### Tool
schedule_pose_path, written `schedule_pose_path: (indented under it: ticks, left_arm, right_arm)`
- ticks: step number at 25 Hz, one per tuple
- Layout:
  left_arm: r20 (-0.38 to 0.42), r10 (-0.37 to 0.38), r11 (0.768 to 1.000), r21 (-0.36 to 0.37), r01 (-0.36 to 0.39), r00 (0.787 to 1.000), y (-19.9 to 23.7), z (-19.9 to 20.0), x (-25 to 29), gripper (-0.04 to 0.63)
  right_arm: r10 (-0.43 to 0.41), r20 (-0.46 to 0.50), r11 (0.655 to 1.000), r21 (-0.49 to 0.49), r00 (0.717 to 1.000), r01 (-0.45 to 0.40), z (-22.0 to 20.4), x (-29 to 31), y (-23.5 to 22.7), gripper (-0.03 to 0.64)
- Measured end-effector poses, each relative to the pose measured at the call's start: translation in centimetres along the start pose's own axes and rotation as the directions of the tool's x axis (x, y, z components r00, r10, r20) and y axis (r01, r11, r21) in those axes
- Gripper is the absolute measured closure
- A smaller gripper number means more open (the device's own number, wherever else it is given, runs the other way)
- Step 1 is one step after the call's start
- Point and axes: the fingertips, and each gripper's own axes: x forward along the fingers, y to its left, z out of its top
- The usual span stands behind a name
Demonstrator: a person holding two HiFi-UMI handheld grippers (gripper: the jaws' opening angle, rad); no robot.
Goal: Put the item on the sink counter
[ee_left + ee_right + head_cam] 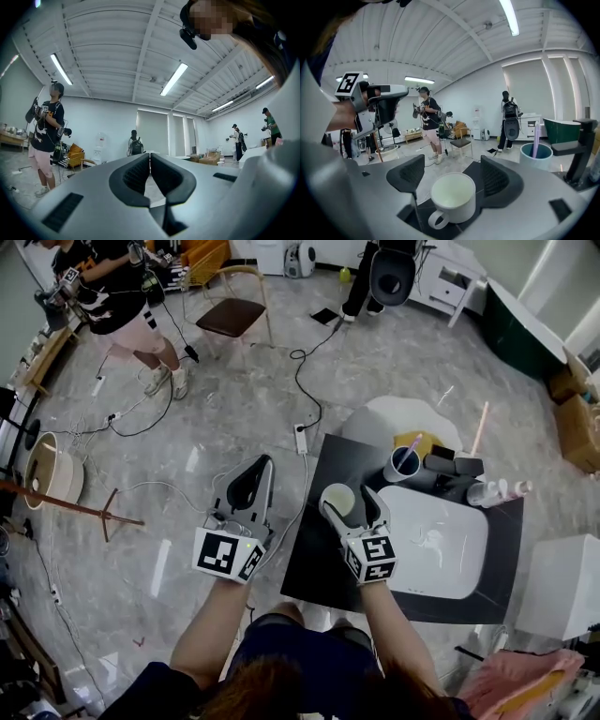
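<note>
A white mug stands upright on the black sink counter at its near-left corner, handle toward me. My right gripper is open; its jaws stand on either side of the mug with a small gap at each pad. My left gripper is shut on nothing, hanging over the floor left of the counter.
A white basin fills the counter's right part. Behind it stand a cup with a toothbrush, a black faucet and bottles. A power strip and cables lie on the floor; a person and chair are farther off.
</note>
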Motion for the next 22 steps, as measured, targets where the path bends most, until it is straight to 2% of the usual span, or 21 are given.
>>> schedule_pose_path:
  ticks: [5, 9, 15, 22]
  left_arm:
    - [0.025, 0.015, 1.000, 0.006, -0.015, 1.000, -1.1, 1.4, -0.6, 0.572]
    - [0.037, 0.024, 1.000, 0.009, -0.024, 0.999, -1.9, 2.5, -1.4, 0.572]
    - [0.058, 0.035, 0.999, 0.014, -0.036, 0.998, -3.3, 4.0, -2.2, 0.572]
    - [0.061, 0.047, 0.999, 0.014, -0.048, 0.997, -5.4, 4.9, -3.4, 0.572]
  right_arm:
    - [0.004, 0.045, 1.000, -0.019, 0.999, -0.003, 2.4, -1.9, -0.3, 0.296]
    - [-0.014, 0.110, 1.000, -0.020, 0.994, 0.016, 4.9, -4.0, -0.5, 0.384]
    - [-0.024, 0.218, 0.999, -0.020, 0.976, 0.029, 9.2, -7.4, -0.7, 0.472]
    - [-0.017, 0.298, 0.999, -0.027, 0.955, 0.027, 12.8, -11.0, -0.7, 0.587]
